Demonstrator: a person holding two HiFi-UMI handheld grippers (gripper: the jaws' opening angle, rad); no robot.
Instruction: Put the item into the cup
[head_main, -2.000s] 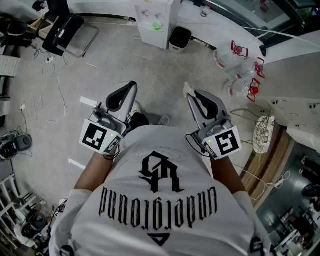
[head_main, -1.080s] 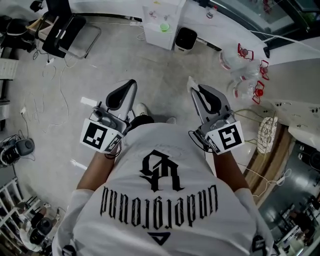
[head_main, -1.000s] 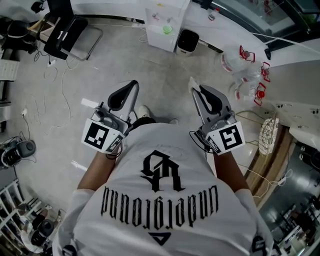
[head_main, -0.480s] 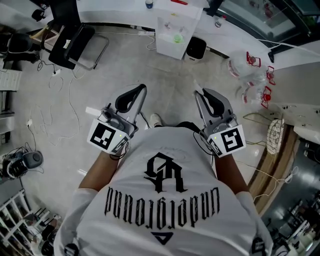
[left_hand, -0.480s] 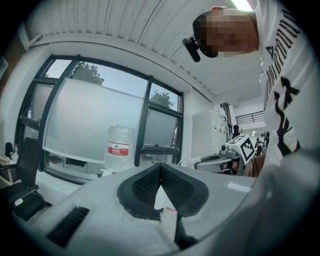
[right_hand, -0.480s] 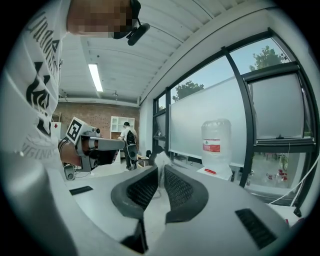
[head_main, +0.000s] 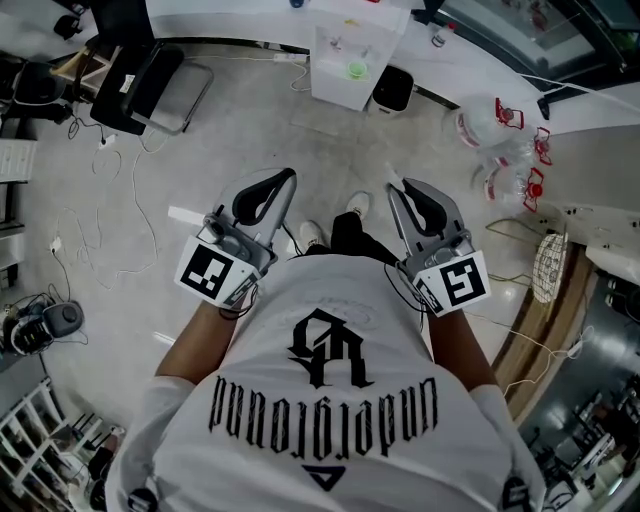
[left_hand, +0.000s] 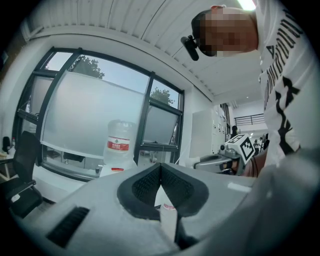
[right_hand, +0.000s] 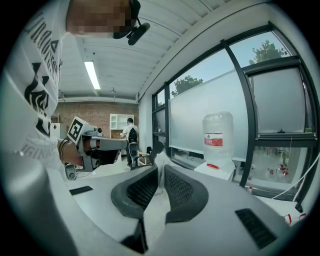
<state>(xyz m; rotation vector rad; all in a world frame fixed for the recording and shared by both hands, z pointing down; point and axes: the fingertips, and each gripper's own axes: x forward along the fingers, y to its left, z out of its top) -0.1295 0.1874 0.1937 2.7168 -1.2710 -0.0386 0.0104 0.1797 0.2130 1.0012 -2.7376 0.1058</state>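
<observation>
I am standing on a grey floor with both grippers held out in front of a white printed shirt. My left gripper (head_main: 289, 178) (left_hand: 161, 165) is shut, its pads meeting at the tip with nothing between them. My right gripper (head_main: 395, 188) (right_hand: 160, 169) is shut on a small white item (head_main: 391, 180) (right_hand: 160, 159) that sticks out past its fingertips. A white stand (head_main: 338, 82) at the top of the head view carries a small green round thing (head_main: 356, 69); whether it is a cup I cannot tell.
A black chair (head_main: 140, 70) stands at the upper left. A dark bin (head_main: 393, 90) is beside the stand. Clear water jugs with red handles (head_main: 495, 130) lie at the right. Cables trail over the floor (head_main: 110, 190). A water dispenser bottle (left_hand: 119, 145) (right_hand: 217, 135) stands by the windows.
The person has walked forward: the white stand, the bin and the chair have shifted down the head view, and a shoe has come forward between the grippers. Both grippers keep the same pose and grip.
</observation>
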